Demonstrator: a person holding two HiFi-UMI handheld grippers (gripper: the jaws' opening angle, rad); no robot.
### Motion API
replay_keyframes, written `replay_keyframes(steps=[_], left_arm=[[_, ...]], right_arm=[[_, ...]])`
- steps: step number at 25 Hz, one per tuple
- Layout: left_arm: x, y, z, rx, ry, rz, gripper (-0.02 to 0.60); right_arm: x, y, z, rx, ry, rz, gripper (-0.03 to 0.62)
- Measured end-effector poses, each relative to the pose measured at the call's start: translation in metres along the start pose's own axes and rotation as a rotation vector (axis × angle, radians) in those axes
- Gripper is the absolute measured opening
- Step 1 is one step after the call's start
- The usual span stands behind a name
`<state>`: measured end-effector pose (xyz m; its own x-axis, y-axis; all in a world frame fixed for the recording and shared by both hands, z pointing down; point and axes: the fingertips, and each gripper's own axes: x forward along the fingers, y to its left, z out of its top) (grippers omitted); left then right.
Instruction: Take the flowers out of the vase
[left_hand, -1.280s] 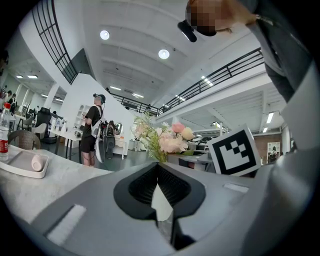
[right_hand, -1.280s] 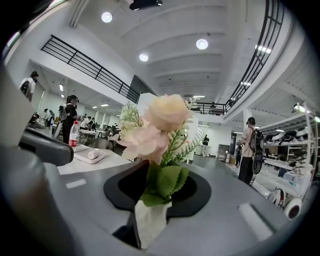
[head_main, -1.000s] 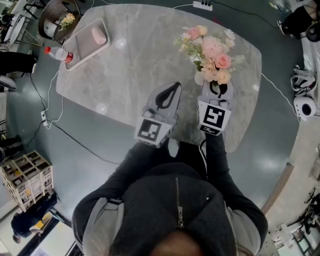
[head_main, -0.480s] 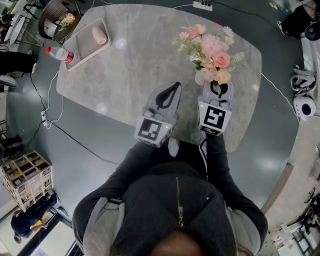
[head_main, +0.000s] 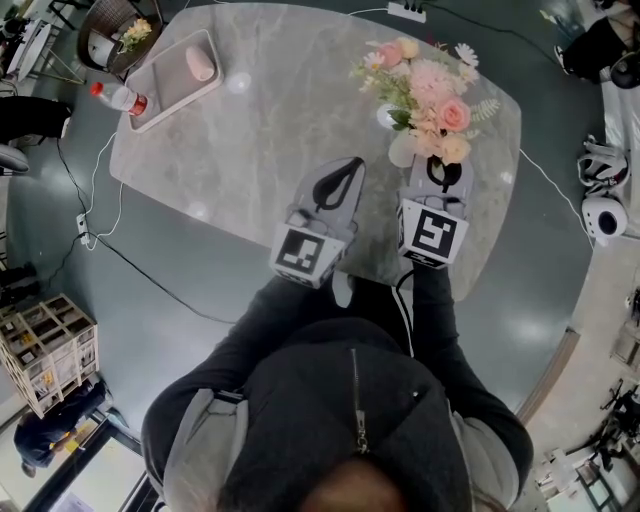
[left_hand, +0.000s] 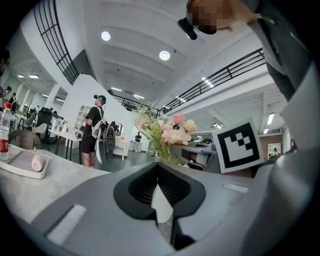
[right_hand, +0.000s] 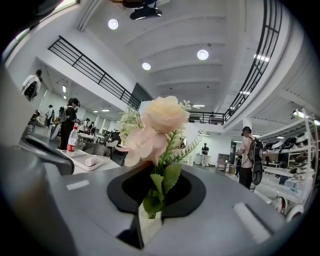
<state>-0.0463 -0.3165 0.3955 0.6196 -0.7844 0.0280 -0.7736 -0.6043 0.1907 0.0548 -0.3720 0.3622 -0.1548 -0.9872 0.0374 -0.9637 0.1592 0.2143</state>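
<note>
A bouquet of pink, peach and cream flowers (head_main: 425, 90) stands in a small white vase (head_main: 400, 150) on the grey marble table (head_main: 280, 110), far right. My right gripper (head_main: 443, 165) reaches level into the bouquet's near side. In the right gripper view it (right_hand: 150, 212) is shut on a green leafy stem (right_hand: 159, 192) that carries a cream rose (right_hand: 165, 115) and a pink bloom. My left gripper (head_main: 348, 168) hovers beside it to the left, apart from the vase. Its jaws (left_hand: 161, 200) are shut with nothing between them, and the flowers (left_hand: 162, 132) show beyond.
A white tray (head_main: 150, 100) with a pink cup (head_main: 200, 65) lies at the table's far left, a red-capped bottle (head_main: 118, 98) beside it. A power strip (head_main: 405, 10) sits at the far edge. Cables, a crate (head_main: 45, 350) and white gear (head_main: 603, 215) are on the floor.
The bouquet has shifted slightly toward the table's far edge. Both grippers stay almost where they were.
</note>
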Motion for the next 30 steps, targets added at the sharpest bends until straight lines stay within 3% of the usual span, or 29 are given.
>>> replay_keyframes(steps=[30], left_arm=[[0.009, -0.021, 0.022, 0.033, -0.046, -0.035, 0.011]], right_arm=[[-0.011, -0.035, 0.086, 0.089, -0.237, -0.01, 0.046]])
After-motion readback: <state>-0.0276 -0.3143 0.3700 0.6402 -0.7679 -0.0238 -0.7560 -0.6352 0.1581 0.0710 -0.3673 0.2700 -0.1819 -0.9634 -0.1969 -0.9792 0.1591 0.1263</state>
